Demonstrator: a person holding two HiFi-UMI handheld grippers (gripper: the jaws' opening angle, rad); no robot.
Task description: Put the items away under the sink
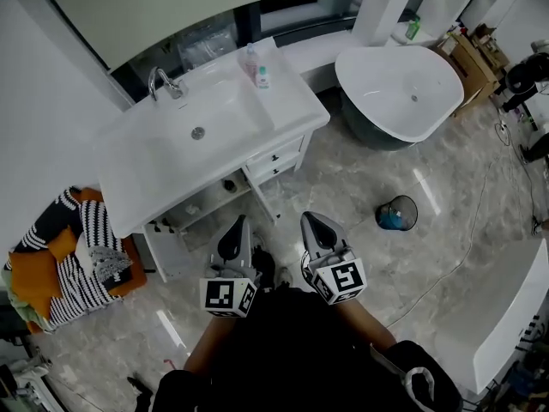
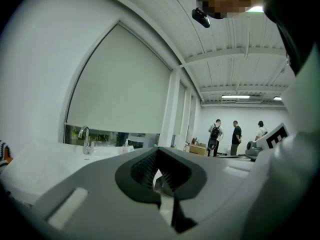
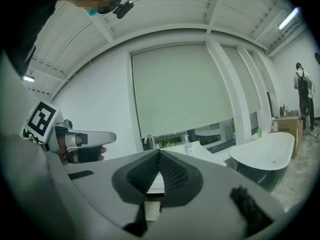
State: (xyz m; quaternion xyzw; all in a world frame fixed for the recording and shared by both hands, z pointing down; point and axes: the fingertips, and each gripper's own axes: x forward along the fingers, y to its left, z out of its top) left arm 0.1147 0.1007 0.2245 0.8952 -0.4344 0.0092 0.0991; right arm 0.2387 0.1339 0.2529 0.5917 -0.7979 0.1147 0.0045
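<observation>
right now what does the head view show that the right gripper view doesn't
Only the head view: the open cabinet under the sink, the striped cloth pile left of it, and the small bin on the floor.
Only the right gripper view: the ceiling with its light strip, and a person with a backpack at the far right.
Both: the faucet, the bottles on the sink counter, the white bathtub and the left gripper.
</observation>
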